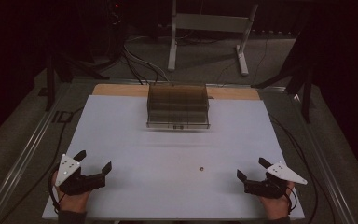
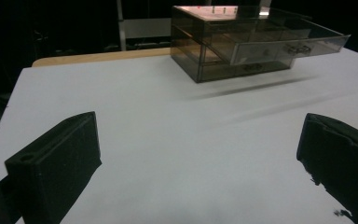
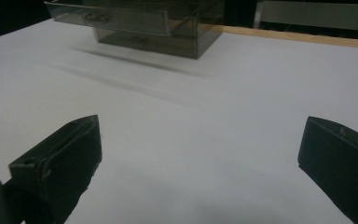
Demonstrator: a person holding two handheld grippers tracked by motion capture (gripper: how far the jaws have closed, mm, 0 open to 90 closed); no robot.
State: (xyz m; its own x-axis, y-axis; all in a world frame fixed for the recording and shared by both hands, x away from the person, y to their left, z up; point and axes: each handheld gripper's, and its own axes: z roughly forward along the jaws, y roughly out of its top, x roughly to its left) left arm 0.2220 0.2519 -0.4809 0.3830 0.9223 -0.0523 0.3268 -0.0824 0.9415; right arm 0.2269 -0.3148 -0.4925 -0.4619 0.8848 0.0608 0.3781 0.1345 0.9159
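Too small to identify – speck (image 1: 201, 167) on white table (image 1: 168, 154); drawer unit (image 3: 135, 23) cropped by top edge.

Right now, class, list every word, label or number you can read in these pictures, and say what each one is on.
None can be read.
Drawer box: no label on its smoked plastic; the marks on its drawer fronts are handles, too blurred to tell more.
Small object on the table: too small to read.

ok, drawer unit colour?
Smoky, see-through grey-brown drawer unit, clearest in the left gripper view.
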